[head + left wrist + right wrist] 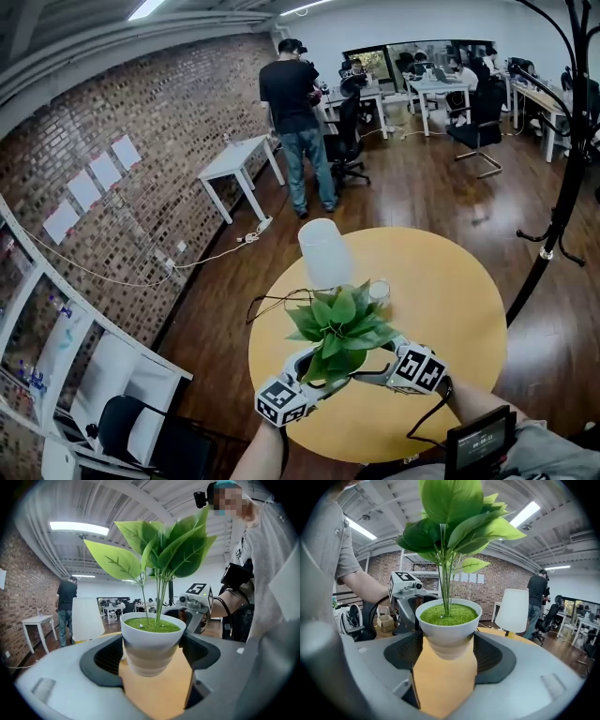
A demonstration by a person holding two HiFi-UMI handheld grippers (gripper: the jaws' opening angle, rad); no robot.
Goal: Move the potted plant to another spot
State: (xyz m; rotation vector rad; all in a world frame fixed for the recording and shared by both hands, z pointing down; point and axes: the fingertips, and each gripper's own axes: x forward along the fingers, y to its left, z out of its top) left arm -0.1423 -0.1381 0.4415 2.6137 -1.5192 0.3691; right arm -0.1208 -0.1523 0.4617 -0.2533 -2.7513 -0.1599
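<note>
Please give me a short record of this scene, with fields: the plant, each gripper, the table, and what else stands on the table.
Plant: green-leaved plant in a white round pot, upright
Left gripper: jaws closed on the pot, below its rim
Right gripper: jaws closed on the same pot, from the opposite side
Support: the pot appears lifted just above the round yellow wooden table
Also on table: white cone-shaped lampshade, beyond the plant
</note>
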